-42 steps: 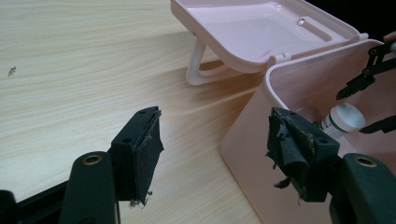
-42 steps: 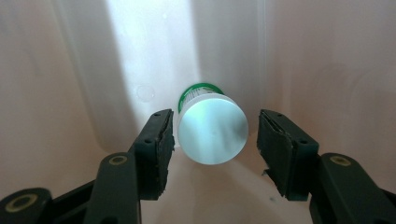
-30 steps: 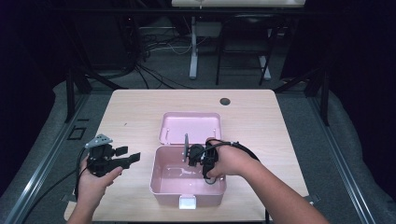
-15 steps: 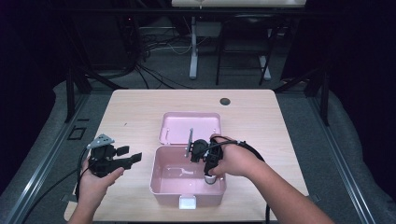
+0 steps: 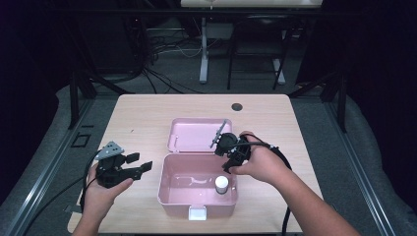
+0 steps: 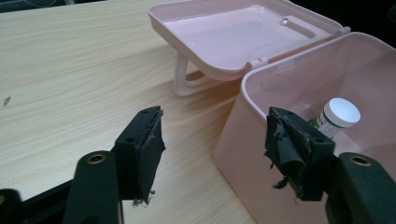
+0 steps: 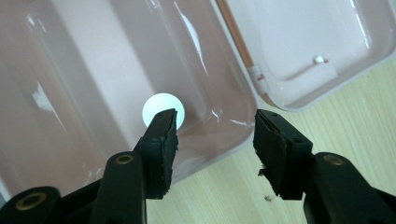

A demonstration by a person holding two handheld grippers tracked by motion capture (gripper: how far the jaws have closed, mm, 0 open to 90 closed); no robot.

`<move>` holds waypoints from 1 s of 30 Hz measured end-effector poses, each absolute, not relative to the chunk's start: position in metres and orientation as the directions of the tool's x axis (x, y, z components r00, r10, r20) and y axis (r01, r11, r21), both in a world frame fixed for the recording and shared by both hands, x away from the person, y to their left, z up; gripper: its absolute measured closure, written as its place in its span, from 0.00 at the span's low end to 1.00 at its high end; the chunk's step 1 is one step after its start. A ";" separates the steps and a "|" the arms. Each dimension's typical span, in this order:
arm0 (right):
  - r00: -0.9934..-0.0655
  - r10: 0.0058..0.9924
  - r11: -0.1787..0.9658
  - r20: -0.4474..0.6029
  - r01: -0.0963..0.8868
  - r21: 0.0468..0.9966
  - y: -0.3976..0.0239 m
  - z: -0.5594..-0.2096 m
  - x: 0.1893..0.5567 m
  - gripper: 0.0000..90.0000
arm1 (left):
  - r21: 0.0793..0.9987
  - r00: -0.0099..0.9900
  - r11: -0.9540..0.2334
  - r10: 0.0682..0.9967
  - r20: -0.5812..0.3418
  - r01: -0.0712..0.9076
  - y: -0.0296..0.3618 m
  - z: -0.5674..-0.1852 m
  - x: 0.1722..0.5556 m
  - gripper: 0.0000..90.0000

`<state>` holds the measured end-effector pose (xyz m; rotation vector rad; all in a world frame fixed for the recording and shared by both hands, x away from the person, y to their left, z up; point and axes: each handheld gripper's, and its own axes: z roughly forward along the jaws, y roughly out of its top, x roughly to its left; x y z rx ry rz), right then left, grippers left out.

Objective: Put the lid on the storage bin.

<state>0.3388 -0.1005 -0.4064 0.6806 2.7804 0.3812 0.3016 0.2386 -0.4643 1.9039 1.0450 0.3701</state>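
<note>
High view: we see a pale wood-grain table with rounded corners, standing on grey floor in a dark room.
Room: black frame legs and loose cables lie behind the table; a white stand rises beyond its far edge.
Table surface: matte laminate, light beige, with a small dark round disc near the far edge, beyond the box.
Box: we take the pink box as our landmark; smooth glossy plastic, rectangular, rounded corners, a white latch on its near wall.
Lid: the pink lid lies open flat behind the box, hinged to its far rim, a loop handle under it.
Bottle: a small bottle with a round white cap stands upright inside the box, toward its right near corner; in the left gripper view we see a green-and-white label under the cap.
Left gripper: the left gripper is held left of the box, apart from it; its black jaws with frayed pads stand apart with nothing between them.
Right gripper: the right gripper hangs over the box's far right rim, above the bottle; its jaws have just been closing a little, yet we see them apart and empty.
</note>
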 end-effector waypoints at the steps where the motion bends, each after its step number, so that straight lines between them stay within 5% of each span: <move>1: -0.859 0.480 0.856 -0.181 0.413 0.309 -0.100 -0.406 0.339 0.55 | 0.824 0.597 -0.233 0.788 -0.152 0.517 0.239 -0.464 0.302 0.42; 30: -0.772 0.621 0.722 -0.133 0.498 0.480 -0.123 -0.405 0.343 0.61 | 0.818 0.656 -0.283 0.740 -0.145 0.500 0.217 -0.460 0.292 0.57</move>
